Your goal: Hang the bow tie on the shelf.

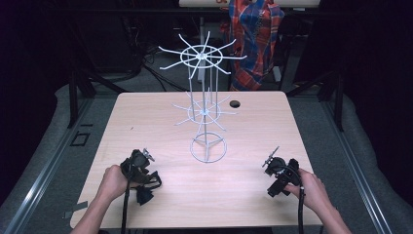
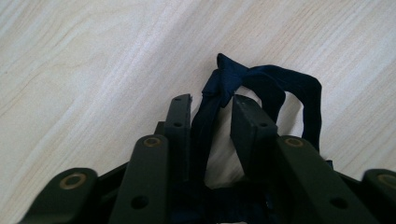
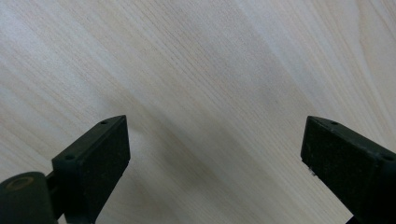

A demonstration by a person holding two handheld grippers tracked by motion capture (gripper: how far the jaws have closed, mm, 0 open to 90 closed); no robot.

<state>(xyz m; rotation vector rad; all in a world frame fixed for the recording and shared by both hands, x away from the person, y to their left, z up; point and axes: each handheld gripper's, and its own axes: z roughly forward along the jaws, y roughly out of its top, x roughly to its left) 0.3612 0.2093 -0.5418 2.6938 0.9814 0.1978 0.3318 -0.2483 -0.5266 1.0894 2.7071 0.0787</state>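
Observation:
A dark blue fabric band (image 2: 273,84) lies looped on the light wood table (image 2: 93,70). One strand of it runs up between the jaws of my left gripper (image 2: 212,105). These jaws stand close together with a narrow gap, and bare table shows beside the strand. In the high view the left gripper (image 1: 140,173) sits at the front left over the band (image 1: 144,196). My right gripper (image 1: 278,176) is at the front right. Its jaws are wide apart over bare wood, with nothing between them (image 3: 215,135).
A tall white wire rack (image 1: 204,109) with two tiers of radiating spokes stands on a ring base (image 1: 208,147) at the table's middle. A small round hole (image 1: 235,104) lies behind it. A plaid cloth (image 1: 255,34) hangs beyond the far edge.

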